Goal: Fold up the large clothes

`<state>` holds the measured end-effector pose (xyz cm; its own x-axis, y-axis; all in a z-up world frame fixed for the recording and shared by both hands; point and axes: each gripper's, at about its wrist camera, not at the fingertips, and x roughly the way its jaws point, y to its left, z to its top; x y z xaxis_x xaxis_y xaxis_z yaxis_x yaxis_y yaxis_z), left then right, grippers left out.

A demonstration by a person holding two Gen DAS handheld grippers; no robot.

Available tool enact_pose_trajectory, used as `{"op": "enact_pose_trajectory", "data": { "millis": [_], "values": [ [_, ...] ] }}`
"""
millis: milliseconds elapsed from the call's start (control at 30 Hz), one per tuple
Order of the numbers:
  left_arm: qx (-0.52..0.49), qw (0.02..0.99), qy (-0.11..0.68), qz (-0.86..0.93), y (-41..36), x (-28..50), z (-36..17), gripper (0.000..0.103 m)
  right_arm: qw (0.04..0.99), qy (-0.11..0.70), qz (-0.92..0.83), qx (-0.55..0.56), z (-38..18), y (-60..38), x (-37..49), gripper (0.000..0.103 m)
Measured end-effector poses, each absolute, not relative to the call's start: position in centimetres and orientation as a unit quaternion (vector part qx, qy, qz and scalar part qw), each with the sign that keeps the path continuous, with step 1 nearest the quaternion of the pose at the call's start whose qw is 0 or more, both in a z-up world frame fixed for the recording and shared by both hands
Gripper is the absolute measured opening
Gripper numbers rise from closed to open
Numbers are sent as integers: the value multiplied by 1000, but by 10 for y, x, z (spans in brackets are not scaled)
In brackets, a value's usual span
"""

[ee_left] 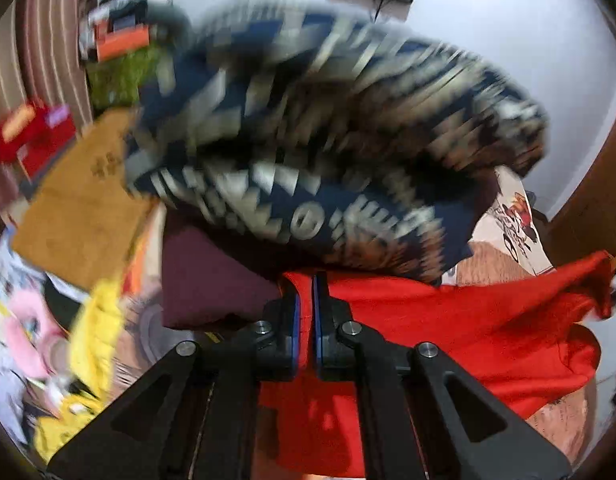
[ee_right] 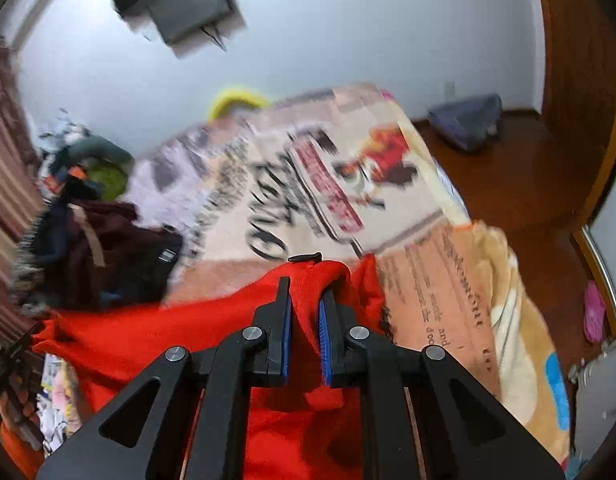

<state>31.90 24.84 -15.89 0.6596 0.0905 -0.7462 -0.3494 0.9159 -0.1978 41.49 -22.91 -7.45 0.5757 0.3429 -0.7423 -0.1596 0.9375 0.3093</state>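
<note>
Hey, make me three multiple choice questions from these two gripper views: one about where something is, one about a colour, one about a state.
1. Where does the patterned navy garment lie from the left gripper?
A. beyond it
B. under it
C. inside it

2. What colour is the cloth between the grippers?
A. green
B. red
C. white

3. How is the right gripper?
A. wide open, empty
B. out of view
C. shut on the cloth

Answers: 1 A, it piles up past the fingertips. 2 B, the fabric is bright red in both views. 3 C, red folds are pinched between the blue pads.
</note>
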Motion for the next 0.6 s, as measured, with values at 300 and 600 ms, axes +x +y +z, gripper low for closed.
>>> {"op": "enact_pose_trajectory", "data": {
  "millis": [300, 600],
  "values": [
    [-89, 892, 433, 95, 229, 318, -156, 46, 868, 468, 142, 91, -92, -229, 424, 18],
    [-96, 914, 381, 97, 218, 269, -116, 87, 891, 427, 151, 32, -37, -238, 375, 67]
  ]
}}
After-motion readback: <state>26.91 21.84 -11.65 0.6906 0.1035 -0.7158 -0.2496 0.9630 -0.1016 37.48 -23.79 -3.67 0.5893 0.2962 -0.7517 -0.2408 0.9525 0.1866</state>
